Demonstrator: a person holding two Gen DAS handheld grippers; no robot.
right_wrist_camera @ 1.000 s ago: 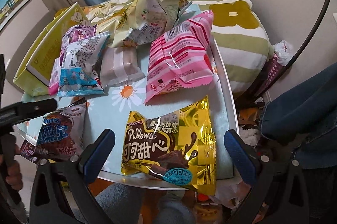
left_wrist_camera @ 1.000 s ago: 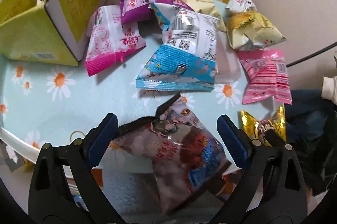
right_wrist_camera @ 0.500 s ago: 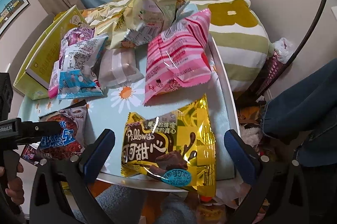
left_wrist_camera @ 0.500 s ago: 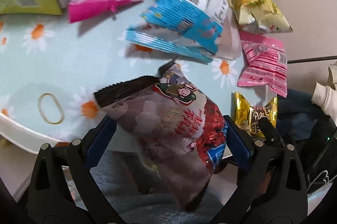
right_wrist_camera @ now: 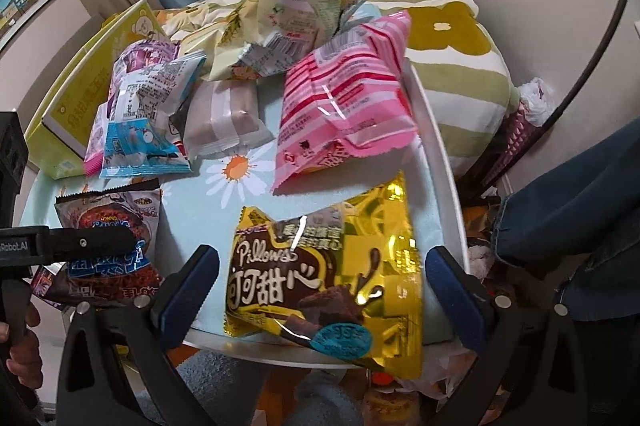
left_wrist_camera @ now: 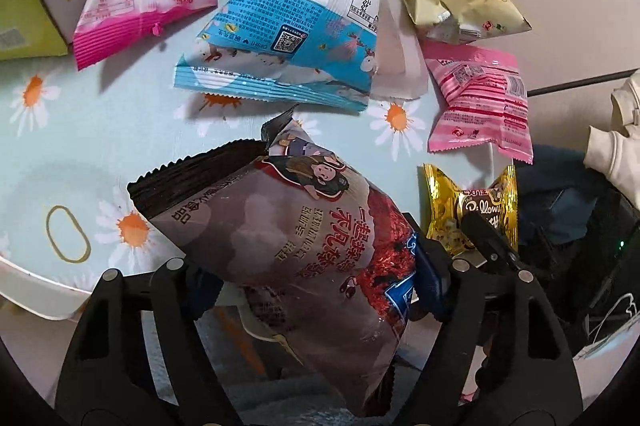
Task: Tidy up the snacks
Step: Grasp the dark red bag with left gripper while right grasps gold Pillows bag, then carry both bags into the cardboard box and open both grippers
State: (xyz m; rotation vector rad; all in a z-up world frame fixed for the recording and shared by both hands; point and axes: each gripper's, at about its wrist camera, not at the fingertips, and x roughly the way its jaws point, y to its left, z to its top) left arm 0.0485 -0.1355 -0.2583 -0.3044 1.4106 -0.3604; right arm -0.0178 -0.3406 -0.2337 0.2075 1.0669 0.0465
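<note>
the left gripper (left_wrist_camera: 316,290) is closing on the brown bag (left_wrist_camera: 304,246) between its jaws. the right gripper (right_wrist_camera: 320,290) hangs wide, the gold pack (right_wrist_camera: 332,278) between its fingers. next, probably, lift the bag toward the yellow box (right_wrist_camera: 80,106) far ahead.

Left gripper (left_wrist_camera: 316,286) angled steeply downward, jaws closing. Right gripper (right_wrist_camera: 320,290) angled downward too, jaws spread wide, gripping nothing.

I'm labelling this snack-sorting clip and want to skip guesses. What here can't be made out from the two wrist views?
- Left gripper pads, left wrist view: the dark brown snack bag between its closing jaws covers their contact.
- Yellow box contents, both views: cut by the frame edge or hidden by its wall.
- Gold Pillows packet, left wrist view: its lower half sits behind the right gripper's finger.
</note>
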